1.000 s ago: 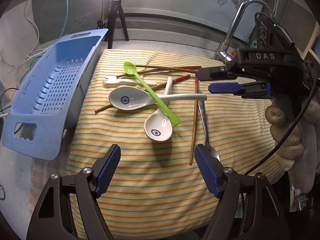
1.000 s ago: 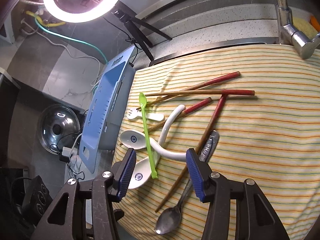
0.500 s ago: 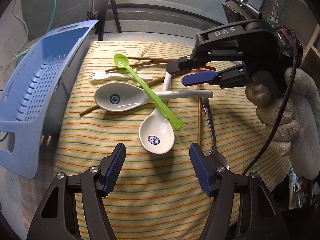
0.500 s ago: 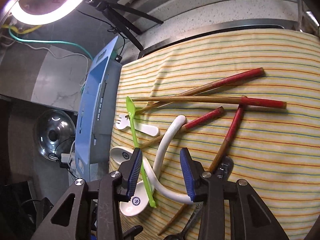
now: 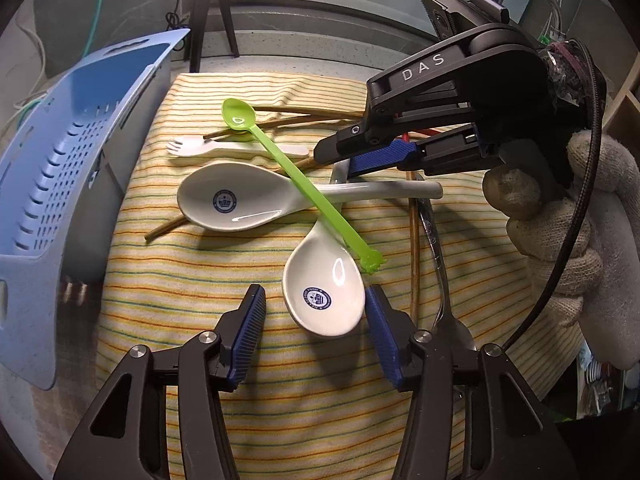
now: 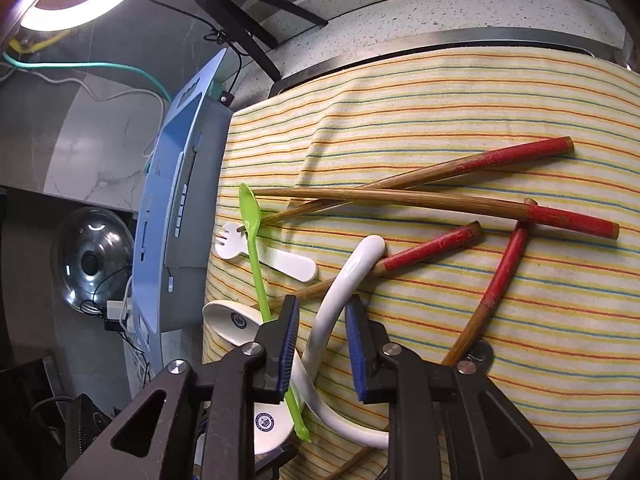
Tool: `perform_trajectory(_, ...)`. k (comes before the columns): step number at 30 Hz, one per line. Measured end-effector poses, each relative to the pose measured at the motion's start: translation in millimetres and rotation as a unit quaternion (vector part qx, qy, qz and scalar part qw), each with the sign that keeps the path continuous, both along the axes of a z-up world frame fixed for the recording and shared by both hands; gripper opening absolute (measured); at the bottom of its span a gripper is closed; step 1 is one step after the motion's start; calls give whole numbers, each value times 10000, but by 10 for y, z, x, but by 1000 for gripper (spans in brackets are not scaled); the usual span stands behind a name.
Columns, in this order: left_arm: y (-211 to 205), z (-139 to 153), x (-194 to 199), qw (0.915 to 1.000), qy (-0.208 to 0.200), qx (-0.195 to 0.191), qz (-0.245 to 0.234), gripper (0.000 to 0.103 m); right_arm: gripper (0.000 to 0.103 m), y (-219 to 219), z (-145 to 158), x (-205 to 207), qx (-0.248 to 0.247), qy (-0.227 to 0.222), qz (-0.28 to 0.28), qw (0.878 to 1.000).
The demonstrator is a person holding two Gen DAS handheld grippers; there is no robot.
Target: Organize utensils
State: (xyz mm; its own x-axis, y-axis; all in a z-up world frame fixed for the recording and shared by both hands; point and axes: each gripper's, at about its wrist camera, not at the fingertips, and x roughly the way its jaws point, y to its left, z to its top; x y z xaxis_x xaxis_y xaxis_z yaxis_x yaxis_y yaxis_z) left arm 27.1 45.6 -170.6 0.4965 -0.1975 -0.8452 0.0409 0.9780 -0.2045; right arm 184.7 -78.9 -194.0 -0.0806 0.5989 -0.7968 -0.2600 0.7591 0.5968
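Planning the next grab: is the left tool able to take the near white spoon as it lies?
Probably yes. The left tool is open astride the spoon's bowl; only the green spoon's end lies over its edge.

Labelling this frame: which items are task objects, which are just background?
Job: green spoon; two white ceramic spoons; white fork; red-tipped chopsticks; metal spoon; blue basket.

Lying about: striped cloth, ring light, pot lid, tripod.
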Motion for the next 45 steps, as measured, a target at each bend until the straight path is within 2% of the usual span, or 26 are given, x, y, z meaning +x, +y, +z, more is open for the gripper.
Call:
perform_trajectory(5, 4, -14, 41, 9999, -35, -101, -59, 37, 14, -1, -19, 17, -52, 15, -14, 10000)
perform_trajectory(15, -67, 83, -101, 9997, -125, -179, -120, 37, 13, -68, 61, -26, -24, 16, -67, 10000)
perform_trajectory(29, -337, 386, -380, 9977, -404, -440, -334, 37, 12, -491, 450, -238, 141, -206, -284, 9993)
perform_trajectory(37, -513, 575, -401, 9954, -601, -491, -563, 37, 12, -726, 718, -291, 222, -406, -435, 9980)
perform_trajectory(45, -627, 582, -382, 9931, -606, -697, -727, 37, 11, -895, 859, -325, 97, -576, -492, 9971)
